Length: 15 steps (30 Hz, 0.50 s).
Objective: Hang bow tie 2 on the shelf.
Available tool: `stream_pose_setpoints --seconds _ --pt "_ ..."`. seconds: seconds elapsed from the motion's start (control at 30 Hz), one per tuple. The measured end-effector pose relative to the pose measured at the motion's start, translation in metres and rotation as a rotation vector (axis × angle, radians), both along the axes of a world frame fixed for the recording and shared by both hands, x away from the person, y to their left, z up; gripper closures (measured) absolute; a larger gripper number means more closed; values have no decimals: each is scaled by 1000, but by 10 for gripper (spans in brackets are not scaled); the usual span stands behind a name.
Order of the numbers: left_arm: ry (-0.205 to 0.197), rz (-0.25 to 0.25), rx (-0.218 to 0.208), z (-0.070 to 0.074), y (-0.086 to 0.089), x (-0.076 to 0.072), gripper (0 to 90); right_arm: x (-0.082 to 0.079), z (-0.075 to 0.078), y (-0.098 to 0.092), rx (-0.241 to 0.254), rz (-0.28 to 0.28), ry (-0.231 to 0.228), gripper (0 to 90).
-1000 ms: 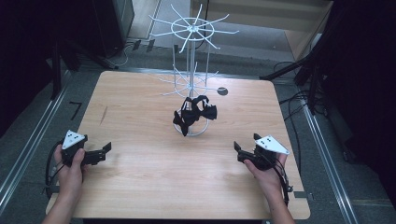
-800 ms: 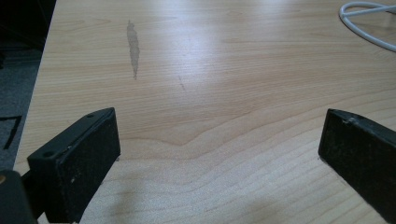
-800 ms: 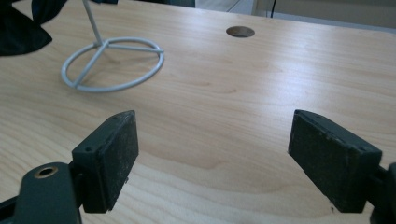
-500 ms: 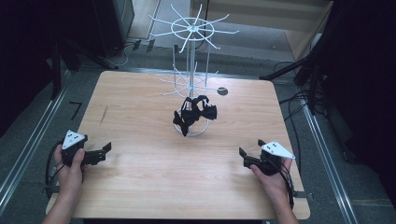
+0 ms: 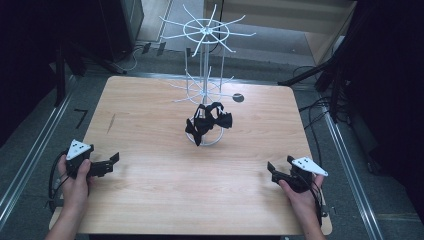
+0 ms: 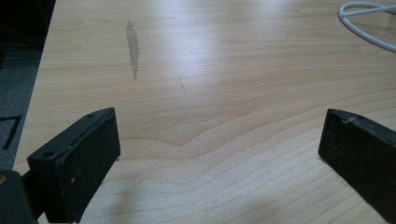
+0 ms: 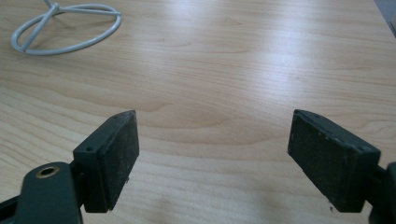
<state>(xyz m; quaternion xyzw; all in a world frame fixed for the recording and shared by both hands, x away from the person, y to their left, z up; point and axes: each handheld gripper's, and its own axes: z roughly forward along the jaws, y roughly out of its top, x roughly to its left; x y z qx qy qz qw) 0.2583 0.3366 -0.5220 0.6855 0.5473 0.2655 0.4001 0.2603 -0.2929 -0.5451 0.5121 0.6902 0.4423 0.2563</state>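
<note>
White wire rack (image 5: pixel 204 85) standing on pale woodgrain counter (image 5: pixel 150 125).
Left gripper (image 5: pixel 109 164) at 8 o'clock, right gripper (image 5: pixel 281 168) at 4, both resting released, empty.

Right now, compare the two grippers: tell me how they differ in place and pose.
The left gripper sits near the table's left edge, a little farther up it; the right gripper sits near the right edge, closer to the person. The left points right toward the middle; the right points left. The left grey plate lies over the hand; the right one juts out toward the table's right edge. Both are open, empty, and far from the rack.
</note>
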Motion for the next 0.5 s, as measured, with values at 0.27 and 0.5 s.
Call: stream_pose_setpoints --seconds 0.27,0.5 --pt "0 -1 2 0 0 0 0 -6 3 -2 7 6 -7 175" --pt "1 -2 -2 0 0 0 0 -13 1 -15 -1 -11 -3 175"
